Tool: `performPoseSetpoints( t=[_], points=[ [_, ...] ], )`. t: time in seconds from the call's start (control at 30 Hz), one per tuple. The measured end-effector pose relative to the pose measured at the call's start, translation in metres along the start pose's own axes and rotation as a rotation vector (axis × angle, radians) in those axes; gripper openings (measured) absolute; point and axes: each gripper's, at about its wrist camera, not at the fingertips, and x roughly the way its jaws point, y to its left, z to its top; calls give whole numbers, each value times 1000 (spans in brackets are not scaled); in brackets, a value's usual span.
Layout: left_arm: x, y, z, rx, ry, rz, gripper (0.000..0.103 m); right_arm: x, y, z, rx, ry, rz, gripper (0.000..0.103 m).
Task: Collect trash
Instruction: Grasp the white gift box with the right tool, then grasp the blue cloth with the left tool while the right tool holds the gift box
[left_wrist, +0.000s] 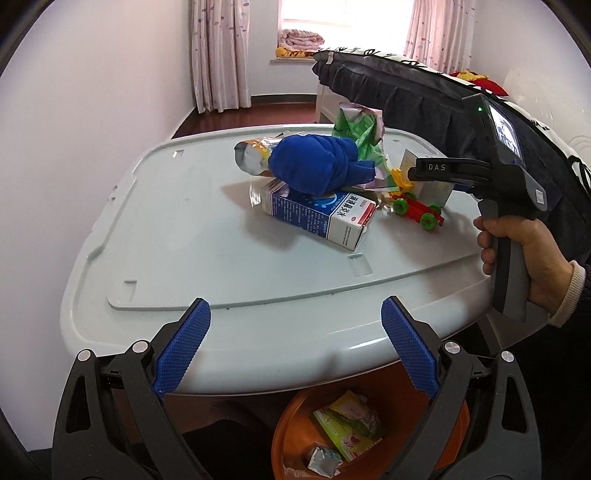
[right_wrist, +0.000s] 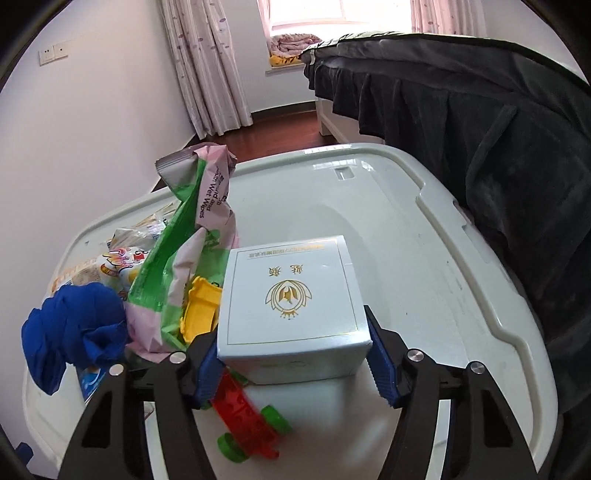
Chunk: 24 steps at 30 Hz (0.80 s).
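white box (right_wrist: 291, 306) on table (right_wrist: 424, 258), far right of the pile, clamped between right gripper (right_wrist: 295, 363) pads | toy car (right_wrist: 247, 417) below it; wet-wipes bag (right_wrist: 192, 236), blue cloth (right_wrist: 74, 332) left | left gripper (left_wrist: 295, 347) spread wide, holding nothing, at table near edge | orange bin (left_wrist: 291, 439) underneath holds wrappers

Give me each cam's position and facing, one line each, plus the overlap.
Left wrist: on the left tongs, open, at the lid's near edge, facing the pile; orange bin below; the right hand shows.
Right wrist: on the right tongs, closed on the white box, facing bed and window.
Shared: blue cloth, toy car, wipes pack.
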Motion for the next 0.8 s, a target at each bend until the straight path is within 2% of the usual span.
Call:
performPoseSetpoints(
  t=[0.2, 0.33, 0.57, 0.7, 0.8],
  points=[
    [0, -1, -3, 4, 0, -5, 91, 1, 1, 0, -25, -14, 3, 63],
    [-3, -1, -3, 8, -15, 0, 91, -16, -6, 4, 4, -41, 26, 63],
    [-4, -1, 12, -2, 5, -36, 91, -98, -18, 5, 33, -134, 109, 63],
    [-1, -3, 35, 29, -19, -67, 91, -140, -22, -18, 15, -172, 151, 63],
    [6, -3, 61, 64, -51, -108, 91, -152, -25, -39, -10, -191, 148, 63]
  ],
)
